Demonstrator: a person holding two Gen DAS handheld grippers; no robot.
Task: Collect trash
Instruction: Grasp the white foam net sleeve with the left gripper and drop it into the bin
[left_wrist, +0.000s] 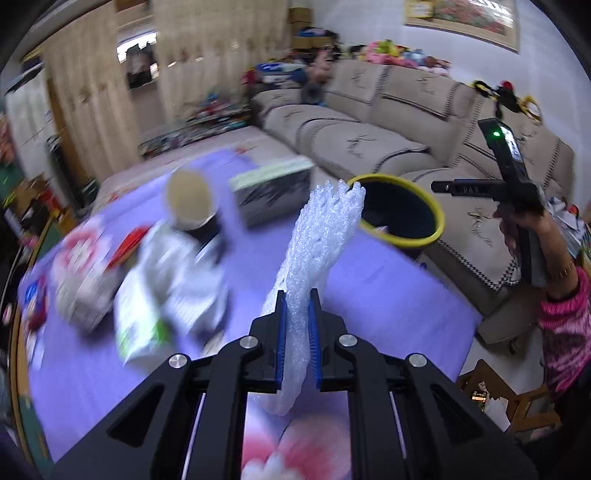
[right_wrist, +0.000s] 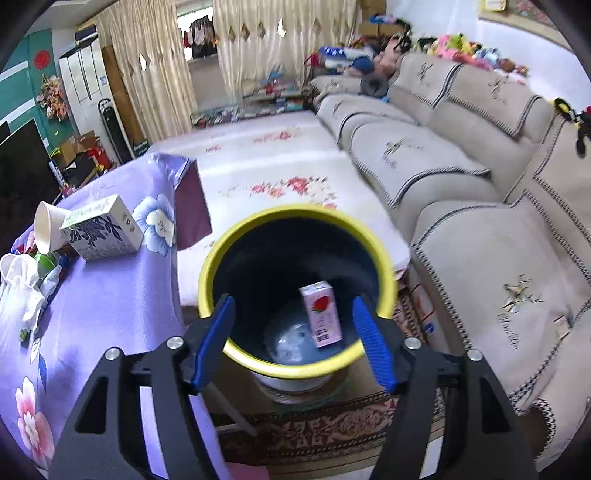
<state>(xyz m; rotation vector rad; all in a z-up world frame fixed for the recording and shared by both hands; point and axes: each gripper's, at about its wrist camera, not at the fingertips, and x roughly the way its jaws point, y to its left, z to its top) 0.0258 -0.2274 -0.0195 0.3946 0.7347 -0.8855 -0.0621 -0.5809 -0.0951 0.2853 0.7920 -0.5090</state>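
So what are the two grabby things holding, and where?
The left hand-held gripper pinches a white bubble wrap strip near its lower end. The right hand-held gripper is open, holding nothing.

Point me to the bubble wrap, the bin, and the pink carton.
bubble wrap (left_wrist: 317, 236): left wrist view, middle of the strip above the gripper's pads.
bin (right_wrist: 295, 212): right wrist view, far side of the yellow rim.
pink carton (right_wrist: 322, 314): right wrist view, front face, inside the bin.

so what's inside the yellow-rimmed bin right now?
In the bin: a pink carton standing against the wall, with something pale and crumpled beside it. The near rim hides the rest of the bottom.
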